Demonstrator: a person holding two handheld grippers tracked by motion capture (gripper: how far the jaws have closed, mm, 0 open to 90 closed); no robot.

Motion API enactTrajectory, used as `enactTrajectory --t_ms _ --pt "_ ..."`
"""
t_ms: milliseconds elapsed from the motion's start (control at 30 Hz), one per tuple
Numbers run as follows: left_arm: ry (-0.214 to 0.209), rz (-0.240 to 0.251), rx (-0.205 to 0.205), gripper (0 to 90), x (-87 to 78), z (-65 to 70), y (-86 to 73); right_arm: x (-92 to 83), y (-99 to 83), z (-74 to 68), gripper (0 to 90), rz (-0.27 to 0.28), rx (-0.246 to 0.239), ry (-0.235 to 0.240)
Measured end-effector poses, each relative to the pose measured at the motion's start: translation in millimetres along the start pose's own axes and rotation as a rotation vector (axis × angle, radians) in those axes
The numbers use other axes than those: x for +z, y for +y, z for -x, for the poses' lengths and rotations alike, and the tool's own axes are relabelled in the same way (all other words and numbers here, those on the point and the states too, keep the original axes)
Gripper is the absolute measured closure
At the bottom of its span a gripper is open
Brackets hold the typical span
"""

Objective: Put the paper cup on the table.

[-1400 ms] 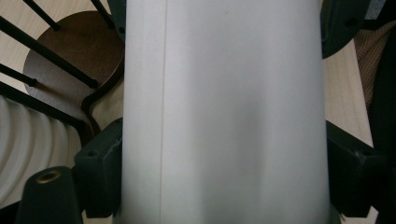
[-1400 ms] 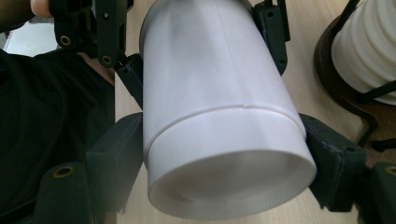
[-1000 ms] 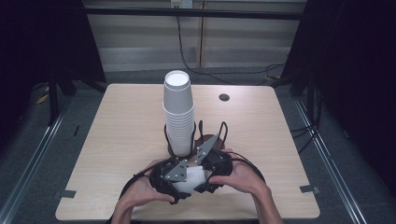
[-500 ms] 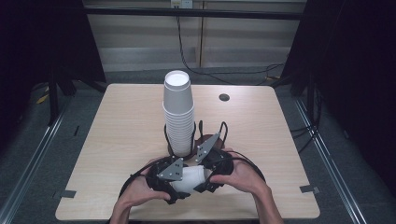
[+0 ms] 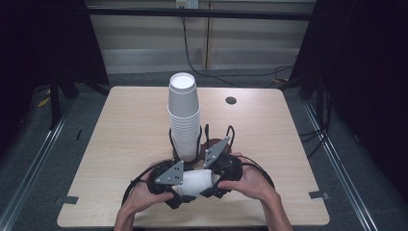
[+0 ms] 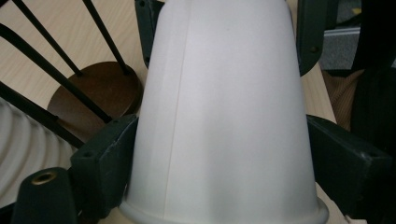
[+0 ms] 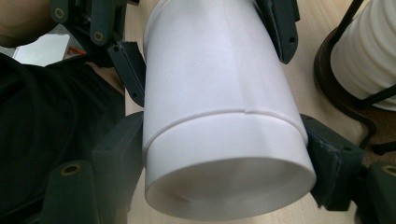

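Observation:
A white cup [image 5: 195,183] lies on its side just above the table's front edge, held from both ends. My left gripper [image 5: 184,186] is shut on its rim end; in the left gripper view the cup [image 6: 224,116] sits between my jaws [image 6: 224,154]. My right gripper [image 5: 208,179] is shut on its base end, where the cup [image 7: 219,107] shows a stepped ridge and a recessed bottom between the fingers [image 7: 224,158]. Behind them a tall stack of white cups [image 5: 183,115] stands upright in a black wire holder [image 5: 202,139].
The holder's round brown base [image 6: 93,93] rests on the wooden table [image 5: 120,130] close to the grippers. A small dark round hole [image 5: 231,100] sits at the table's back right. Cables [image 5: 139,180] loop around the hands. Dark floor and rails flank the table.
My left gripper has edged slightly to the left. The cup stays held between both grippers and the stack has not moved.

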State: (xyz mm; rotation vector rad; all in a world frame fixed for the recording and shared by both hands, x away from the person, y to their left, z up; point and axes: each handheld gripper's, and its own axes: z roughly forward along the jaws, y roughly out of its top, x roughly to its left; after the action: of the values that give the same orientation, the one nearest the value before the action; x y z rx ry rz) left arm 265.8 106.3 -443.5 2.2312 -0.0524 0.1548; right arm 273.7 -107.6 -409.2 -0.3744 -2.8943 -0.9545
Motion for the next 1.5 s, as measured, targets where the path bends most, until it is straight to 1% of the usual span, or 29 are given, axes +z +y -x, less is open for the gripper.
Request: enactTrajectory --t_ms 33,67,133,200,267,333,367,400,433,467,567,667,700,733,767,833,867,900,933,967,1033,1067,1133,1167,1333,1367,1433,1467,1500 --pt "-0.007 0.01 -0.006 14.3 -1.0 0.0 -0.2 -0.4 -0.3 -0.2 23.9 0.003 0.003 0.0" --pt "-0.001 0.017 -0.002 14.3 -1.6 0.0 -0.1 -0.9 -0.7 -0.1 23.9 0.006 0.005 0.0" --pt "0.001 0.03 -0.01 14.3 -2.8 0.1 0.2 -2.0 -1.1 -0.6 23.9 0.012 0.007 -0.004" --pt "-0.007 0.056 -0.019 15.0 -5.2 -1.5 0.3 -2.9 -2.1 -0.6 23.9 0.011 0.01 -0.01" --pt "0.005 0.074 -0.027 15.2 -7.3 -2.5 -0.3 -4.4 -3.4 -0.1 23.8 0.017 0.01 -0.009" --pt "0.013 0.098 -0.045 15.6 -10.1 -4.0 -1.2 -5.5 -4.9 0.7 23.8 0.016 0.017 -0.02" --pt "0.005 0.104 -0.052 15.5 -10.8 -4.4 -1.6 -6.2 -6.4 1.6 23.8 0.023 0.023 -0.018" --pt "0.017 0.114 -0.059 15.7 -12.4 -5.0 -2.0 -6.2 -7.5 2.3 23.7 0.025 0.027 -0.012" --pt "0.028 0.126 -0.07 15.7 -13.7 -4.9 -2.5 -6.6 -9.2 2.9 23.8 0.026 0.026 -0.024" --pt "0.024 0.137 -0.075 15.4 -15.0 -5.4 -3.0 -6.6 -10.8 3.4 23.7 0.034 0.037 -0.014" --pt "0.051 0.164 -0.081 15.7 -17.9 -6.0 -4.6 -7.7 -14.8 4.4 23.7 0.041 0.046 -0.022" --pt "0.065 0.173 -0.082 15.7 -19.7 -6.7 -5.8 -11.8 -19.8 4.7 23.6 0.066 0.068 -0.04" --pt "0.085 0.19 -0.094 15.7 -22.2 -7.1 -7.9 -13.8 -21.7 4.6 23.6 0.074 0.073 -0.049" --pt "0.085 0.19 -0.094 15.7 -22.2 -7.1 -7.9 -14.9 -23.5 4.8 23.6 0.084 0.08 -0.049" --pt "0.083 0.215 -0.111 15.7 -24.4 -8.3 -10.1 -16.2 -25.2 4.8 23.6 0.089 0.086 -0.057" --pt "0.084 0.229 -0.125 15.7 -26.2 -8.6 -12.3 -18.5 -29.5 5.9 23.5 0.107 0.104 -0.064" --pt "0.084 0.229 -0.125 15.7 -26.2 -8.6 -12.3 -19.3 -31.7 6.8 23.4 0.118 0.109 -0.081" --pt "0.082 0.234 -0.146 15.6 -27.1 -9.5 -14.8 -20.3 -34.1 7.6 23.4 0.132 0.122 -0.088" --pt "0.082 0.234 -0.146 15.8 -27.1 -9.5 -14.8 -20.3 -34.1 7.6 23.4 0.132 0.122 -0.088" --pt "0.1 0.228 -0.156 15.7 -27.7 -9.5 -17.5 -22.0 -38.6 8.6 23.4 0.162 0.133 -0.094" --pt "0.103 0.242 -0.166 15.6 -28.8 -9.7 -19.8 -22.6 -42.7 8.8 23.4 0.195 0.147 -0.098" --pt "0.103 0.242 -0.166 15.7 -28.8 -9.7 -19.8 -23.1 -44.5 8.6 23.4 0.212 0.155 -0.107" --pt "0.109 0.241 -0.166 15.6 -29.6 -9.0 -21.6 -23.1 -48.3 9.3 23.3 0.241 0.165 -0.106" --pt "0.107 0.245 -0.168 15.6 -29.7 -8.8 -22.0 -23.3 -50.1 9.3 23.3 0.26 0.169 -0.117" --pt "0.081 0.292 -0.193 15.6 -30.5 -7.8 -24.8 -23.6 -54.8 7.7 23.4 0.333 0.172 -0.104" --pt "0.089 0.295 -0.192 15.7 -30.7 -7.5 -25.3 -23.7 -55.3 7.2 23.3 0.344 0.173 -0.104" --pt "0.125 0.272 -0.197 15.5 -30.0 -6.3 -25.9 -23.4 -56.0 6.0 23.3 0.367 0.172 -0.103" --pt "0.127 0.268 -0.198 15.6 -29.8 -6.3 -26.4 -23.0 -57.0 5.7 23.3 0.382 0.174 -0.101" --pt "0.116 0.278 -0.201 15.6 -29.6 -6.2 -27.1 -22.4 -58.4 5.8 23.4 0.395 0.174 -0.096"
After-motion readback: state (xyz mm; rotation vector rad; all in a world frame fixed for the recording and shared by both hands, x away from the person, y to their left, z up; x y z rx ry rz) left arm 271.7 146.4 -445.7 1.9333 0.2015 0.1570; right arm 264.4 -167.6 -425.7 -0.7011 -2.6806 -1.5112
